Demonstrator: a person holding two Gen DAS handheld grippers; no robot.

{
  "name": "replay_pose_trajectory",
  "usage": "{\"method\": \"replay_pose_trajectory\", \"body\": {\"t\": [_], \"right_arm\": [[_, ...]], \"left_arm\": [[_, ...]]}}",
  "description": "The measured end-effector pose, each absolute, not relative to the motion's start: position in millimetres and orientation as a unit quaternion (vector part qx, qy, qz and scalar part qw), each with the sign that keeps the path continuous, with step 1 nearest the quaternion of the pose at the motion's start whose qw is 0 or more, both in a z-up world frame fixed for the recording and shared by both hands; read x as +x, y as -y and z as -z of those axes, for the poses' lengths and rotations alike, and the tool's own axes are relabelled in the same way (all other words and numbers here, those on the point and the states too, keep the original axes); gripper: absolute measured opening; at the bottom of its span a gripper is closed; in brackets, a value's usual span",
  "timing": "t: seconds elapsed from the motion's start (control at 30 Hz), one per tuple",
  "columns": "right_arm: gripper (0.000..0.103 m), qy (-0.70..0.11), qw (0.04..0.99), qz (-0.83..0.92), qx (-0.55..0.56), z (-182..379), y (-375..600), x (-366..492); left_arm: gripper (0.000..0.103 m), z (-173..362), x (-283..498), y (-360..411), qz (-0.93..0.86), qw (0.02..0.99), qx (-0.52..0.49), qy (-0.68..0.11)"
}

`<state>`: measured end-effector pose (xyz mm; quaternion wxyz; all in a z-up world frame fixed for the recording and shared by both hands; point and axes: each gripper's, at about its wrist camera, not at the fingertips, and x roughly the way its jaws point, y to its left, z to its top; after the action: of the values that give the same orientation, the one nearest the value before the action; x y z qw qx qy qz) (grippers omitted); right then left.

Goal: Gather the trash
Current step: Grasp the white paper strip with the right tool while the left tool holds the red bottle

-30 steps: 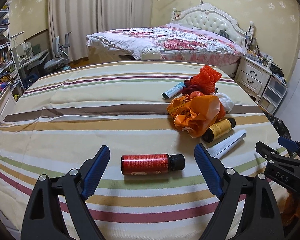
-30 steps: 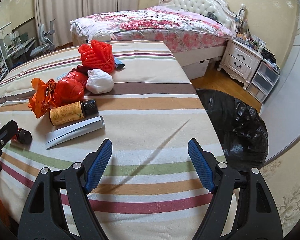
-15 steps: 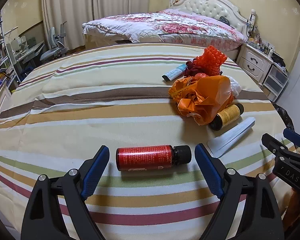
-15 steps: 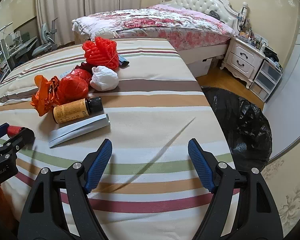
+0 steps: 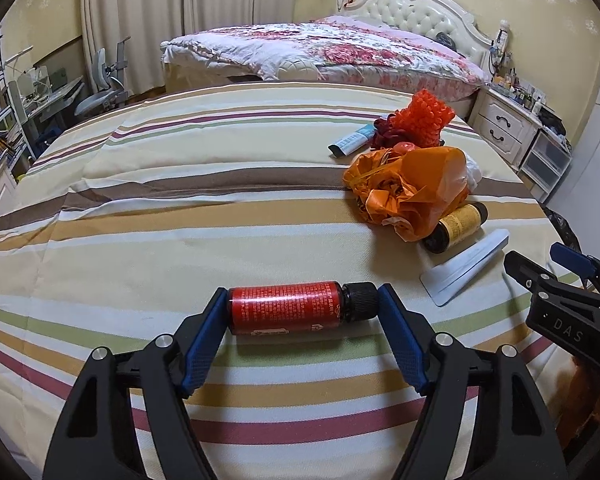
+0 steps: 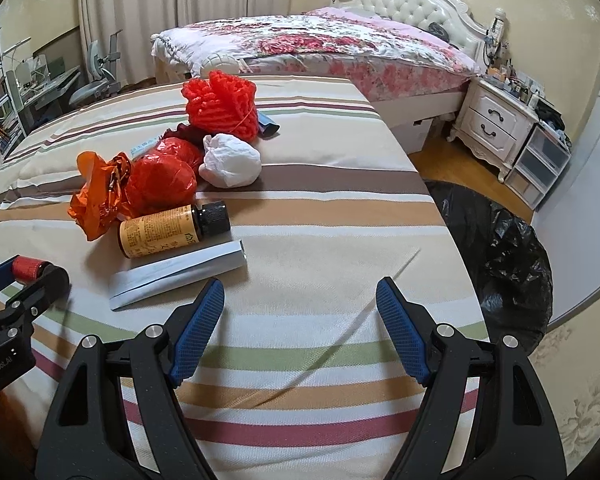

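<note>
The left hand-held gripper point(image 5: 302, 312) has closed end-to-end on the red bottle point(image 5: 286, 307): 1 blue pad presses the flat base, the other the black cap, where 0.5 s ago both pads stood clear of it with a gap on each side. The bottle lies on its side at lower centre of the left wrist view, resting on the striped bedspread point(image 5: 180, 216) (not yet lifted, as far as I can tell). So the first piece of trash looks secured, and the grip along the bottle's length could slip if the cap turns.

The right hand-held gripper point(image 6: 298, 322) hangs with its jaws wide apart and nothing between them, over bare stripes at lower centre of its view. Just beyond it, left of centre, lie the flattened white tube point(image 6: 178, 276), the yellow bottle point(image 6: 168, 232), the orange bag point(image 6: 100, 196), a white wad point(image 6: 230, 160) and red netting point(image 6: 220, 104). The black trash bag point(image 6: 500, 264) sits on the floor at right, the likely drop point.
</note>
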<state>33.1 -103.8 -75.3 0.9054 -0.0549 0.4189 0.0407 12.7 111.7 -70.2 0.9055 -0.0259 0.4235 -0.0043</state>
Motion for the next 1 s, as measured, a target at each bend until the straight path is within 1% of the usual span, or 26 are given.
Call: {"method": "replay_pose_trajectory", "body": {"t": [0.27,0.63,0.7,0.77,0.87,1.0], "right_arm": [[0.076,-0.417,0.908,-0.025,-0.039,72,106,55],[0.077,-0.419,0.906,-0.054,-0.016,60,82,35],[0.077,-0.421,0.905,-0.059,-0.025,62,72,35],[0.081,-0.427,0.901,-0.063,-0.035,67,63,36],[0.082,-0.442,0.893,-0.07,-0.05,76,53,38],[0.085,-0.441,0.893,-0.063,-0.064,75,59,33]], "left_arm": [[0.072,69,9,-120,-0.002,0.907,-0.026,-0.42],[0.072,66,4,-132,-0.011,0.911,-0.031,-0.41],[0.072,65,4,-133,-0.011,0.912,-0.033,-0.408],[0.072,65,3,-133,-0.011,0.913,-0.034,-0.407],[0.072,65,3,-137,-0.011,0.913,-0.037,-0.405],[0.072,65,2,-142,-0.012,0.913,-0.045,-0.405]]}}
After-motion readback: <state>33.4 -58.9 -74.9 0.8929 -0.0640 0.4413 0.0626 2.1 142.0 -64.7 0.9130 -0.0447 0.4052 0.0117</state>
